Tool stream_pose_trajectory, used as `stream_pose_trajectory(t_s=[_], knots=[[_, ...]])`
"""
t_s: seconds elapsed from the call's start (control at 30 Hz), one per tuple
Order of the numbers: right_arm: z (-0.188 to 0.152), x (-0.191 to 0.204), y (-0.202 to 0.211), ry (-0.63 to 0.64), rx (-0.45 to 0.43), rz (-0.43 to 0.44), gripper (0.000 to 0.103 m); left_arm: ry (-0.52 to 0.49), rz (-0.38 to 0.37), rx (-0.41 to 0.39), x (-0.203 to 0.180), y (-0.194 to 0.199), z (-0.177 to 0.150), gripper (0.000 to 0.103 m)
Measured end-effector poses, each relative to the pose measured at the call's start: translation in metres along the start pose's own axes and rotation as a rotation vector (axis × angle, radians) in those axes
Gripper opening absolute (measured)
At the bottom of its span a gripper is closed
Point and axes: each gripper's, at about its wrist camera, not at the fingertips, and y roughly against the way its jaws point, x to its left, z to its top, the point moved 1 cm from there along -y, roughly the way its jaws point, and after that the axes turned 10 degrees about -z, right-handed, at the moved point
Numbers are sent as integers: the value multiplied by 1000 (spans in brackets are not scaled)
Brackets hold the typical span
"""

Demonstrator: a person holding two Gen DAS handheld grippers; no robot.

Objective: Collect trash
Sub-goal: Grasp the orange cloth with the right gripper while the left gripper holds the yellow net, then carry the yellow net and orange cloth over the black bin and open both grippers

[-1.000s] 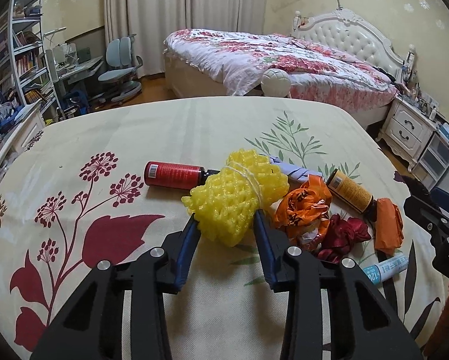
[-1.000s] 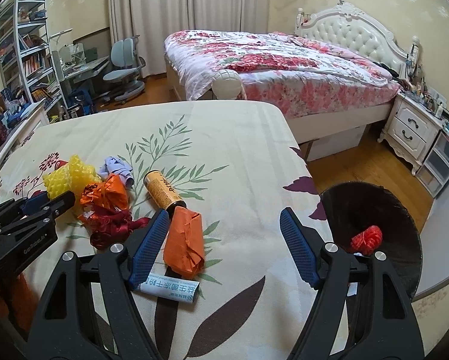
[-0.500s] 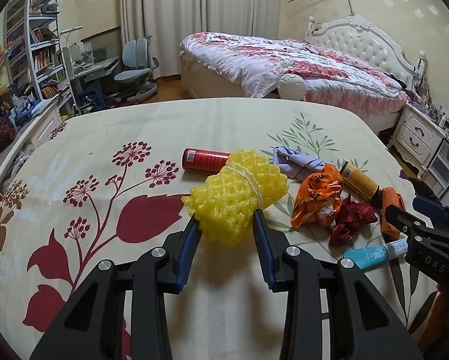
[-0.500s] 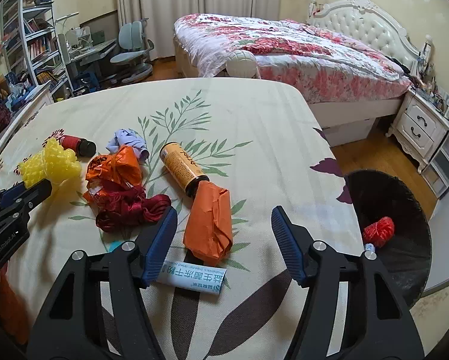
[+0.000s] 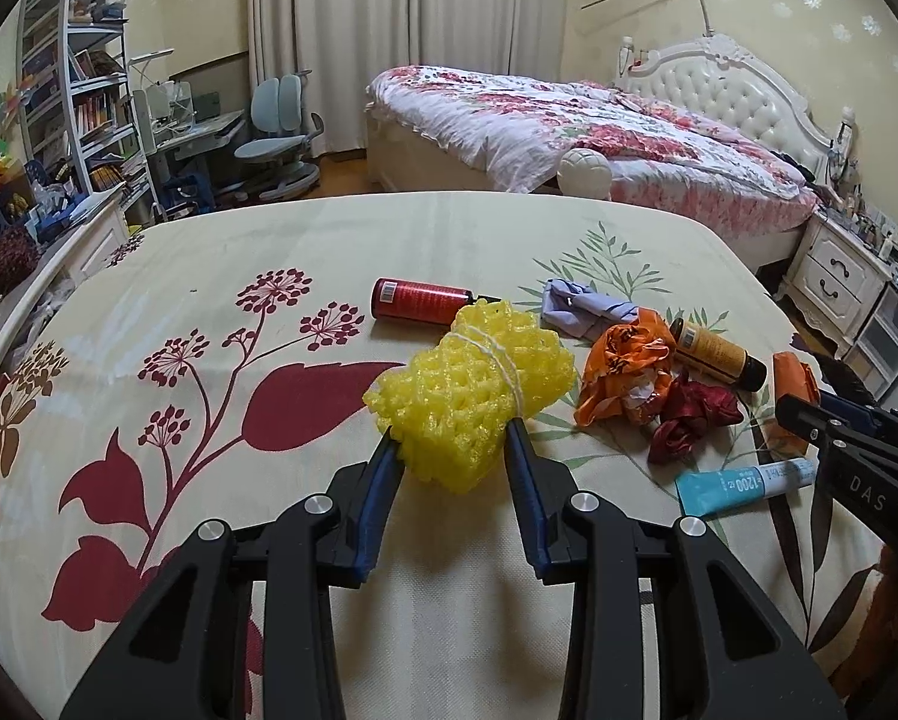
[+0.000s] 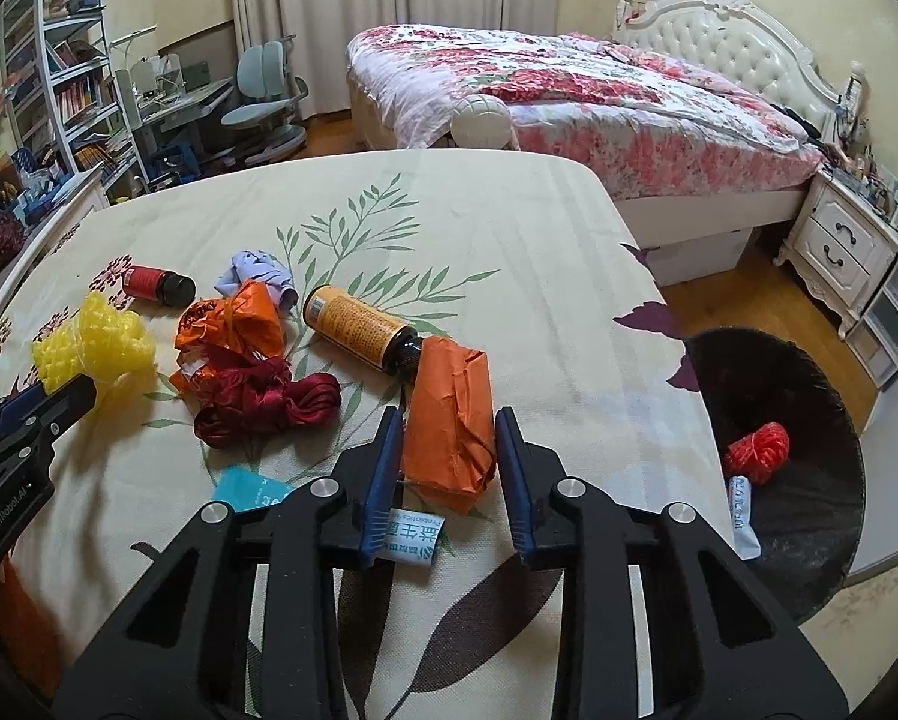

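Two tongs, left (image 5: 451,444) gripping foam (image 5: 469,387), right (image 6: 449,438) closing (packet (image 6: 449,420))

Right gripper (image 5: 856,438) body: showing "DAS"
Left gripper (image 6: 5,456) body: showing "GenRobot.AI"
Blue tube (image 5: 742,483): showing "1200"
Blue-and-white sachet (image 6: 410,540): showing "Probiotics" above Chinese characters

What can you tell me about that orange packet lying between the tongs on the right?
The orange packet looks like a small parcel of creased, folded paper or foil, roughly oblong, with its wrapping tucked over at the ends. It lies flat on the flowered cloth, its far end against the cap of the amber bottle, its near end over a white and blue sachet. The right tongs are closing around it, blue pads at both its sides.
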Motion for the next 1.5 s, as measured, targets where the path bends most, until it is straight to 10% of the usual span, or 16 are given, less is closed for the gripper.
stream_pose_trajectory(t_s=[1.5], knots=[[-44, -129, 47, -206, -66, -138, 31, -195, -182, -42, -143, 18, -8, 36]])
